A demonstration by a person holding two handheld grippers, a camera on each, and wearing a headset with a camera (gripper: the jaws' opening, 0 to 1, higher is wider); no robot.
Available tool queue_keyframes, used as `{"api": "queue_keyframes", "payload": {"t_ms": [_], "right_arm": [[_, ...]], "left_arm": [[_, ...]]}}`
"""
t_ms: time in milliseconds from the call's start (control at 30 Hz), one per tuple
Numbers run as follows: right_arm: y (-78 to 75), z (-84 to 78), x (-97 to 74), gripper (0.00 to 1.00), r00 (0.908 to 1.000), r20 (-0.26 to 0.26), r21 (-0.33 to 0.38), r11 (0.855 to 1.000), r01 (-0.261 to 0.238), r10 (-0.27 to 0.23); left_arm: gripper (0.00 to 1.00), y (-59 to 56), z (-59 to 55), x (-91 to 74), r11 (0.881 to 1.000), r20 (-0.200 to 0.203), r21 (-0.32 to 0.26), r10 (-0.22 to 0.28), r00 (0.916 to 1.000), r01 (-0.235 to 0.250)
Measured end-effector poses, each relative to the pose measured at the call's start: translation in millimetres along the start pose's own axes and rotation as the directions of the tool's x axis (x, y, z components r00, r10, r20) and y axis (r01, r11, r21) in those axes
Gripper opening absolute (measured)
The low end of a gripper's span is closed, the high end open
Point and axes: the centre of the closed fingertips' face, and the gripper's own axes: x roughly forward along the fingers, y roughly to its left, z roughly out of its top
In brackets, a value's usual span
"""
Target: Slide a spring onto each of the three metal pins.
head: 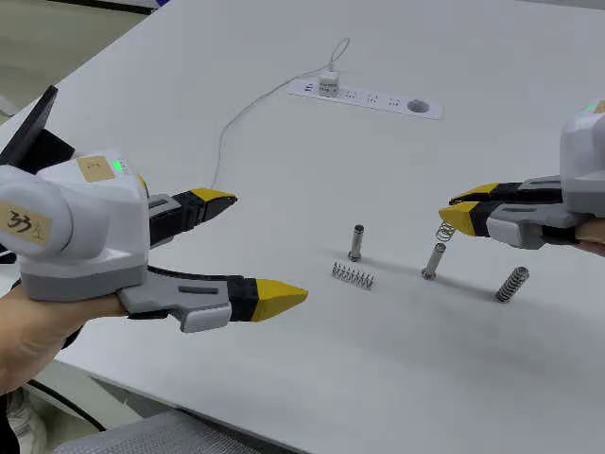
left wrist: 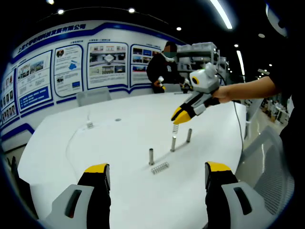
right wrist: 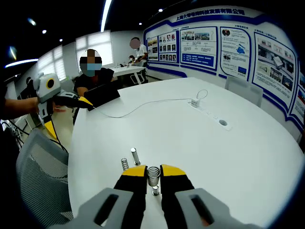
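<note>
Three metal pins stand on the white table [head: 284,378]. The left pin [head: 356,242] is bare, with a loose spring [head: 353,274] lying in front of it. The right pin [head: 511,284] carries a spring. My right gripper [head: 460,217] is shut on another spring [head: 444,230], held just over the top of the middle pin [head: 433,261]. In the right gripper view that spring [right wrist: 153,175] sits between the shut fingertips above the pin's head [right wrist: 155,192]. My left gripper [head: 248,248] hangs open, holding nothing, left of the pins; the loose spring [left wrist: 160,167] lies ahead of it.
A white power strip [head: 369,97] with a plugged adapter [head: 328,83] and a thin cable lies at the back of the table. A dark object [head: 28,132] stands at the left edge. A grey chair [head: 161,437] is below the near edge. People stand beyond the table [left wrist: 164,67].
</note>
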Motion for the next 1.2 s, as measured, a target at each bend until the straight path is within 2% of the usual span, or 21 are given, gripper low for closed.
{"api": "queue_keyframes", "payload": {"t_ms": [67, 100, 167, 267, 500, 800, 1200], "right_arm": [[0.2, -2.9, 1.7, 0.11, 1.0, -0.008, -0.004, 1.0, 0.002, -0.002], [0.8, -3.5, 1.8, 0.11, 1.0, -0.008, -0.001, 1.0, 0.0, 0.0], [1.4, -5.6, 2.9, 0.11, 0.9999, -0.013, 0.003, 1.0, 0.001, -0.001], [2.0, -10.9, 5.0, 0.11, 0.9995, -0.031, -0.008, 1.0, 0.002, -0.002], [5.6, -20.1, 10.4, 0.11, 0.9987, -0.049, -0.011, 1.0, 0.008, -0.009], [6.8, -38.6, 22.0, 0.11, 0.9968, -0.078, -0.02, 1.0, 0.013, -0.015], [8.0, -54.0, 31.8, 0.12, 0.9948, -0.099, -0.035, 0.999, 0.018, -0.021]], "left_arm": [[0.83, 0.9, -0.7, -1.0, 1.0, -0.004, -0.008, 0.004, 1.0, -0.004], [0.83, 1.6, 1.2, -1.8, 1.0, 0.006, -0.021, 0.008, 0.9999, -0.008], [0.83, 3.8, 9.5, -3.1, 0.999, 0.05, -0.044, 0.02, 0.9986, -0.018], [0.83, 6.1, 13.5, -4.2, 0.998, 0.061, -0.053, 0.026, 0.9978, -0.023], [0.83, 9.5, 8.5, -6.8, 0.998, 0.039, -0.049, 0.036, 0.9986, -0.034], [0.82, 9.3, 5.1, -8.9, 0.997, 0.036, -0.063, 0.041, 0.9985, -0.038], [0.82, 7.7, 1.3, -11.3, 0.996, 0.033, -0.075, 0.044, 0.9985, -0.041]]}}
